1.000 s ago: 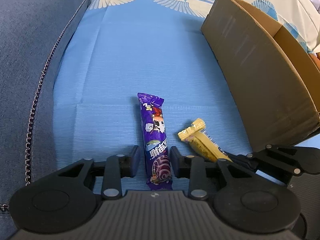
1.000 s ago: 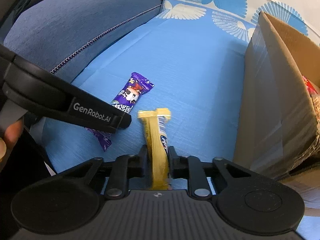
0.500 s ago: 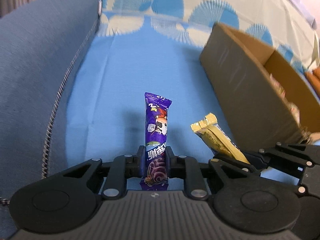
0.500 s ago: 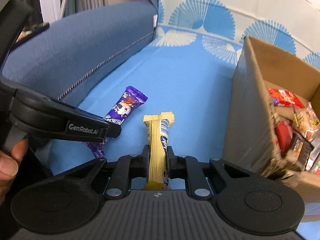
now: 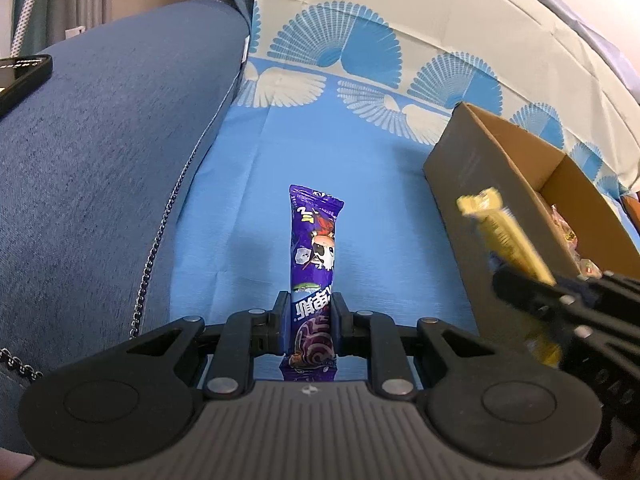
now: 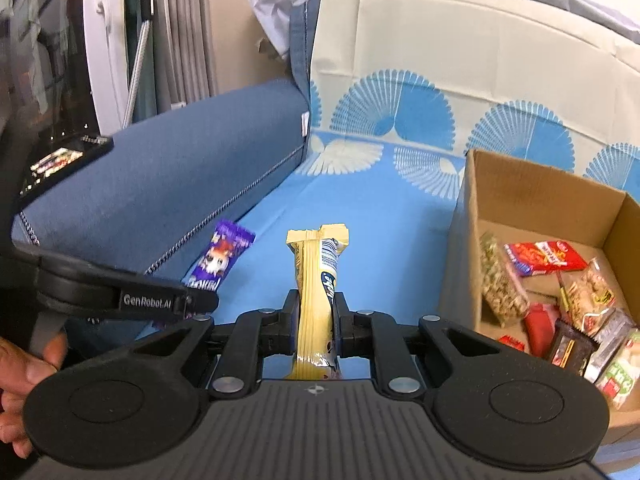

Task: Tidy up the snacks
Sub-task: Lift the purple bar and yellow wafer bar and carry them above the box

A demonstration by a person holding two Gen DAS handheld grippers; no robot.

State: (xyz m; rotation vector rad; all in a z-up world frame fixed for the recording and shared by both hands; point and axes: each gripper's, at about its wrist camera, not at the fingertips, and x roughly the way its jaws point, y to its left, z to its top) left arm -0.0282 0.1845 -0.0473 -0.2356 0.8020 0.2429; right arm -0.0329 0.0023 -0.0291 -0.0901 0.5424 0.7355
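Note:
My left gripper [image 5: 310, 312] is shut on a purple snack bar [image 5: 314, 248] and holds it upright above the blue sofa cover [image 5: 360, 200]. My right gripper [image 6: 316, 312] is shut on a yellow snack bar [image 6: 318, 268], also lifted off the cover. The right gripper [image 5: 560, 300] with the yellow bar [image 5: 504, 232] shows in the left wrist view, next to the cardboard box [image 5: 480, 168]. The left gripper [image 6: 160, 300] with the purple bar [image 6: 222, 258] shows in the right wrist view. The box [image 6: 460, 248] on the right holds several snack packets [image 6: 536, 260].
A blue sofa armrest [image 5: 100, 160] rises on the left, with a dark phone [image 5: 20, 76] on top. The patterned backrest [image 6: 440, 80] stands behind. The box wall is close to the right gripper.
Both grippers lifted their bars off the sofa cover and rose. The left gripper closed on the purple bar one second ago. The right gripper moved up toward the box.

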